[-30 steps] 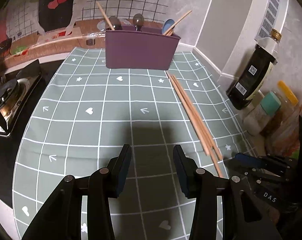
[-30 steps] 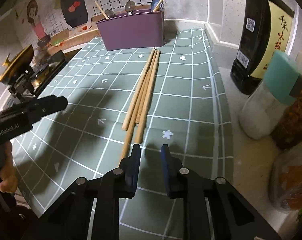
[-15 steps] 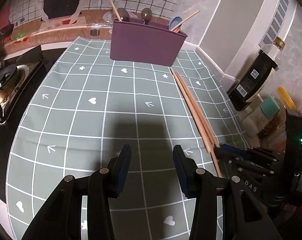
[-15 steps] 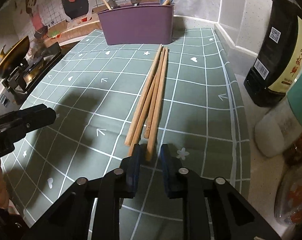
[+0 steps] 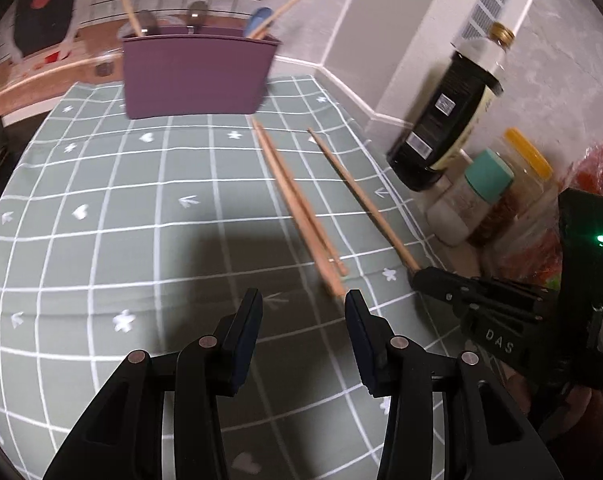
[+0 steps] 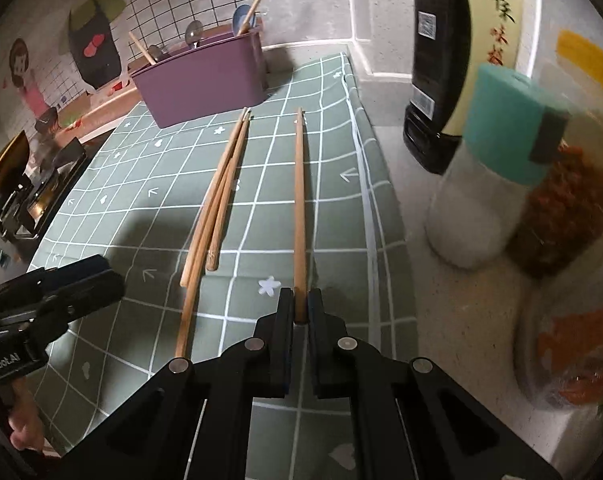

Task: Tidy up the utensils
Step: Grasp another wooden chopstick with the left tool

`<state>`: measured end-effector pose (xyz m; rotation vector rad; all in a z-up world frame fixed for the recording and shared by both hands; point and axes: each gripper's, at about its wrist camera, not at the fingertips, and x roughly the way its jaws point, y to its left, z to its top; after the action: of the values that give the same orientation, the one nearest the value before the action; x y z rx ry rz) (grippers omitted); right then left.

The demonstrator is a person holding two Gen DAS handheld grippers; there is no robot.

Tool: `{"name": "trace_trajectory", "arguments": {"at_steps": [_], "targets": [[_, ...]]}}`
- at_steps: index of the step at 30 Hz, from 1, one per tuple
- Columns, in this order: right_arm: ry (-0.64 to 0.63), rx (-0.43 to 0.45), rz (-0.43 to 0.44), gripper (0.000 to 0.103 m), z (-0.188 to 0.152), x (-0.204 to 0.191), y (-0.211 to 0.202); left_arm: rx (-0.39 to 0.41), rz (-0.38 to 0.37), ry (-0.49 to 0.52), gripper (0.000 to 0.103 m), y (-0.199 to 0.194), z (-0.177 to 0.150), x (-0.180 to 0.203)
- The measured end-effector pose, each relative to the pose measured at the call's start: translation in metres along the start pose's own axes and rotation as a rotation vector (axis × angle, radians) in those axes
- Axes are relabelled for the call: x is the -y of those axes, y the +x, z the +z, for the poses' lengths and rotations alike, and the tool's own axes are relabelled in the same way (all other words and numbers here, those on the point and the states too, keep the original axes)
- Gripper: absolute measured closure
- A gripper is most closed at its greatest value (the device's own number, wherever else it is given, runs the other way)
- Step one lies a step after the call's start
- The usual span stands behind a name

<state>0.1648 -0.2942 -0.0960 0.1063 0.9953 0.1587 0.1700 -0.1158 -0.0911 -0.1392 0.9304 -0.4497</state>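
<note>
My right gripper (image 6: 300,307) is shut on the near end of one wooden chopstick (image 6: 299,200), which it holds apart from the others, pointing toward the back wall. It also shows in the left wrist view (image 5: 361,196), with the right gripper (image 5: 415,276) at its near end. Three more chopsticks (image 6: 215,208) lie together on the green grid mat (image 6: 141,208); they also show in the left wrist view (image 5: 301,216). A purple utensil holder (image 5: 197,76) with spoons and chopsticks stands at the mat's far edge. My left gripper (image 5: 301,312) is open and empty above the mat.
A dark sauce bottle (image 6: 461,52), a teal-capped shaker (image 6: 489,168) and jars (image 5: 517,192) stand along the right wall beside the mat. A gas stove (image 6: 25,196) sits at the left. Tiled wall with stickers behind the holder.
My right gripper has shut on one chopstick and drawn it to the right, away from the other three. My left gripper has shifted right, still open.
</note>
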Motion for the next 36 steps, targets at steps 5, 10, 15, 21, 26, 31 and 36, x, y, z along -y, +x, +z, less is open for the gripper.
{"name": "trace_trajectory", "arguments": {"at_steps": [5, 10, 15, 21, 26, 31, 36], "targets": [[0.032, -0.001, 0.011, 0.096, -0.002, 0.005, -0.001, -0.01, 0.062, 0.067, 0.06, 0.015, 0.007, 0.016], [0.033, 0.0, 0.014, 0.096, -0.003, 0.004, -0.002, -0.045, 0.08, 0.107, 0.061, 0.029, 0.009, 0.024], [0.033, -0.008, 0.017, 0.096, -0.002, 0.003, 0.001, -0.057, 0.14, 0.156, 0.062, 0.039, 0.006, 0.024], [0.021, -0.016, 0.032, 0.096, 0.002, -0.004, 0.005, -0.024, 0.217, 0.14, 0.063, 0.03, 0.011, 0.001], [0.001, -0.019, 0.046, 0.096, 0.005, -0.011, 0.009, 0.003, 0.15, 0.021, 0.063, 0.014, 0.014, -0.035], [-0.007, -0.022, 0.052, 0.096, 0.007, -0.013, 0.013, 0.028, 0.022, -0.028, 0.063, 0.004, 0.01, -0.041], [0.012, -0.015, 0.048, 0.096, 0.008, -0.008, 0.011, 0.016, 0.077, 0.026, 0.062, 0.012, 0.006, -0.019]]}}
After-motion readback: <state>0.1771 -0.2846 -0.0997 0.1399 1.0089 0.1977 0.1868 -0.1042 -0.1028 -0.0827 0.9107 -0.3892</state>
